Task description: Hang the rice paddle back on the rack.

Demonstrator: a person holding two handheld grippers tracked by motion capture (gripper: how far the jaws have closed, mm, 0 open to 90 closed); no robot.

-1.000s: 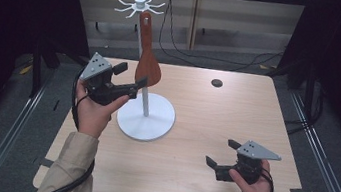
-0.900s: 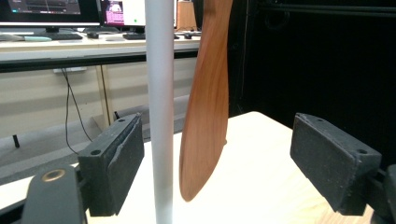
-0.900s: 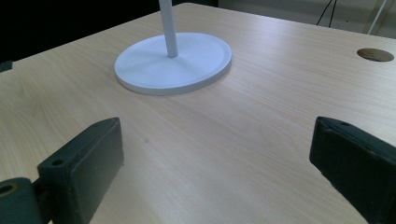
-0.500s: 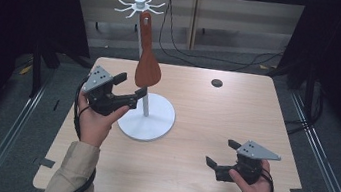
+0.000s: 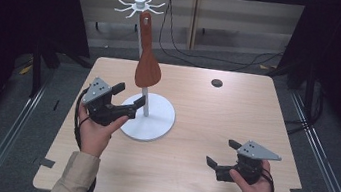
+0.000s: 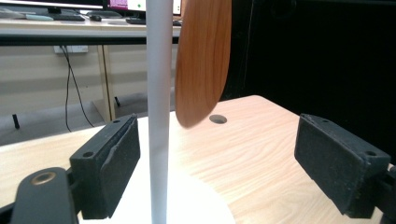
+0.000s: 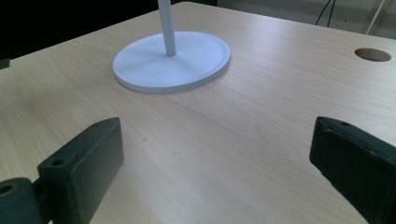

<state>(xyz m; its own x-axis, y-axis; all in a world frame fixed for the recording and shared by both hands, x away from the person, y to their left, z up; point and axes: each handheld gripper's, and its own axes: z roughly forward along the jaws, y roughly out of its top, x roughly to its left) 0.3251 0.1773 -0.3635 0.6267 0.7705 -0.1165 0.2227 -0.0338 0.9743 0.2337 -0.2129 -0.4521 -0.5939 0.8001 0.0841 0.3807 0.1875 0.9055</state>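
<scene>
A white stand (image 5: 147, 120) with a round base and a thin pole stands on the table's left half. A brown wooden spatula (image 5: 147, 65) hangs from one of the hooks at its top. My left gripper (image 5: 130, 95) is low beside the base. It is open and its jaws have just been opening. In the left gripper view the pole (image 6: 159, 93) rises between the pads (image 6: 119, 163), close to the left one and untouched, with the spatula blade (image 6: 203, 60) above and beyond. My right gripper (image 5: 221, 152) is open and holds nothing near the front right.
A small round hole (image 5: 216, 83) lies in the far part of the wooden table (image 5: 216, 117). In the right gripper view the stand's base (image 7: 173, 60) lies ahead across bare wood. Cables run along the floor behind the table.
My left gripper has come down from beside the spatula blade to just above the stand's base. The spatula still hangs on its hook. My right gripper has not moved.
</scene>
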